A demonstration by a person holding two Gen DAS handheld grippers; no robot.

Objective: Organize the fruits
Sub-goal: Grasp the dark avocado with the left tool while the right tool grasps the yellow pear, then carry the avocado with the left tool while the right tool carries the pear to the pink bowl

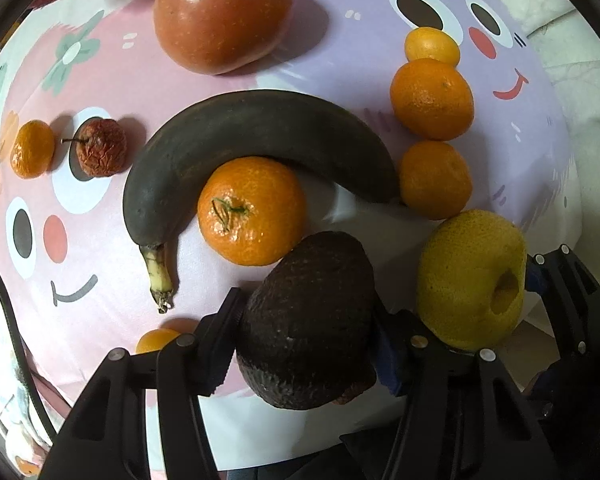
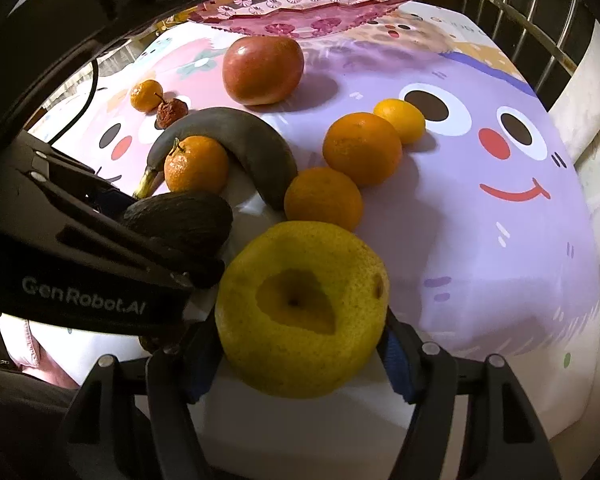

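Through the left wrist camera, my left tongs (image 1: 306, 334) are clamping a dark avocado (image 1: 310, 320) between both pads, just above the cartoon-printed cloth (image 1: 100, 60) covering the worktop, while a blackened banana (image 1: 256, 136) is curling around a stemmed mandarin (image 1: 252, 210) just ahead; the avocado's skin is looking soft, and I am judging that squeezing harder could bruise it. Three more mandarins (image 1: 432, 98) are lining up to the right, with a big red apple (image 1: 224, 14) lying farther off. Through the right wrist camera, my right tongs (image 2: 300, 340) are gripping a yellow citrus fruit (image 2: 302, 308) across its widest part, the left tool crowding in just beside it. The pink glass dish (image 2: 308, 6) is waiting at the far edge, well apart from both fruits. Carrying both together, I am risking knocking tool against tool, or the round citrus slipping from its pads and rolling into the mandarins.
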